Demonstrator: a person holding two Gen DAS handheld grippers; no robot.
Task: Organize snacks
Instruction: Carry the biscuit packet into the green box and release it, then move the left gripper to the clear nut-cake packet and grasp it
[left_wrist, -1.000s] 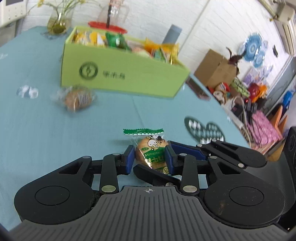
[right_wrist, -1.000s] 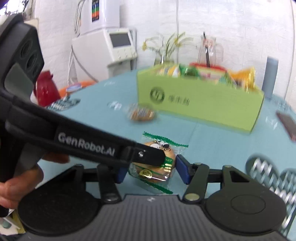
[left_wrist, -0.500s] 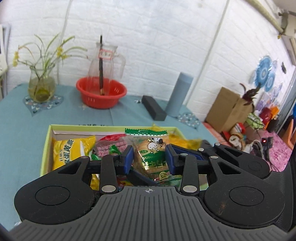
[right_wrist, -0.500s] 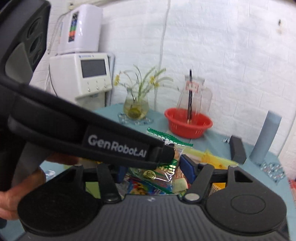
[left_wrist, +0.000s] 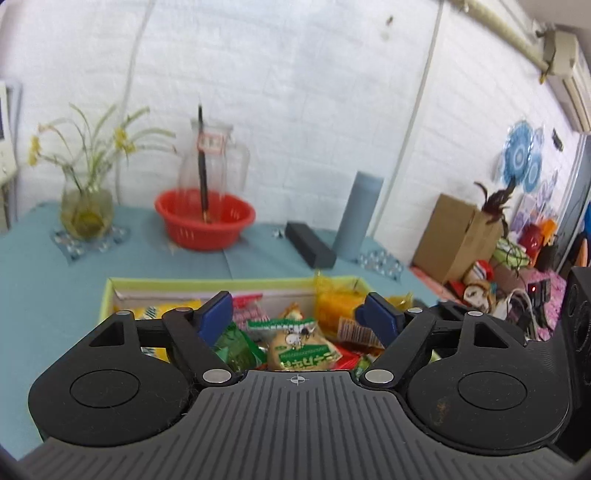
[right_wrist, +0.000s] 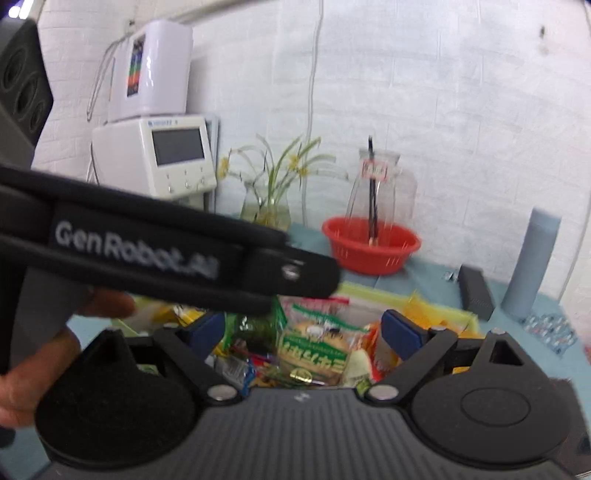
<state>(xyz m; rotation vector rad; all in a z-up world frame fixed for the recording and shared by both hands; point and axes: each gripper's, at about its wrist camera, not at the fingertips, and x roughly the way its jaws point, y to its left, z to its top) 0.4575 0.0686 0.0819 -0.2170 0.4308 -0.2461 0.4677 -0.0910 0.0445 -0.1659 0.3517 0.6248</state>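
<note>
Both the left tool (left_wrist: 299, 314) and the right tool (right_wrist: 304, 330) gaped wide and empty above the green box (left_wrist: 107, 291), the cake packet (left_wrist: 301, 349) lying loose among its snacks, seemingly dropped there for sorting.

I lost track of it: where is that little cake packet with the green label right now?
The cake packet lies in the green box on the other snacks, beside a green packet, between the open left gripper fingers and touching neither.
</note>
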